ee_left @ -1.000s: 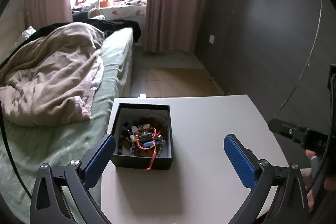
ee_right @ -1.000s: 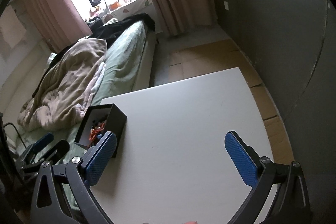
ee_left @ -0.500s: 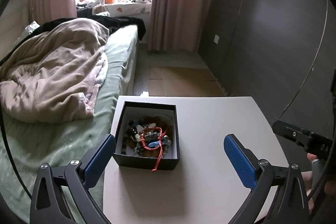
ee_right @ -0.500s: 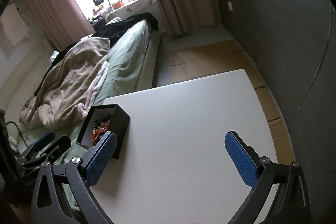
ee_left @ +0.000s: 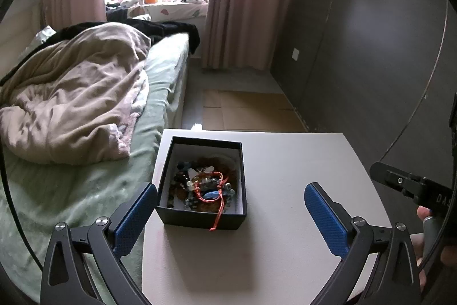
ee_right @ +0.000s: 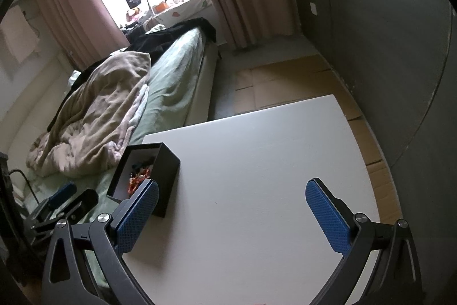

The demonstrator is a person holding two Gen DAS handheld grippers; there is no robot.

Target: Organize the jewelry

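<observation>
Both claws spread wide, empty: left gripper (ee_left: 230,212), right gripper (ee_right: 232,210). Black box (ee_left: 201,218) near-left on table (ee_left: 285,162); tangled jewelry (ee_left: 204,187), possibly bracelets. Lift red cord (ee_left: 218,212) slowly, steadying box.

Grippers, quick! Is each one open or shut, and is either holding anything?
Left gripper: open, holding nothing, above the black box of jewelry.
Right gripper: open, holding nothing, over the white table.

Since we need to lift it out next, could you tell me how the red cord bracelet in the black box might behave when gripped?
The red cord bracelet is probably floppy: its tail droops over the black box wall. It lies tangled among beads, so it may drag neighbours along.
</observation>
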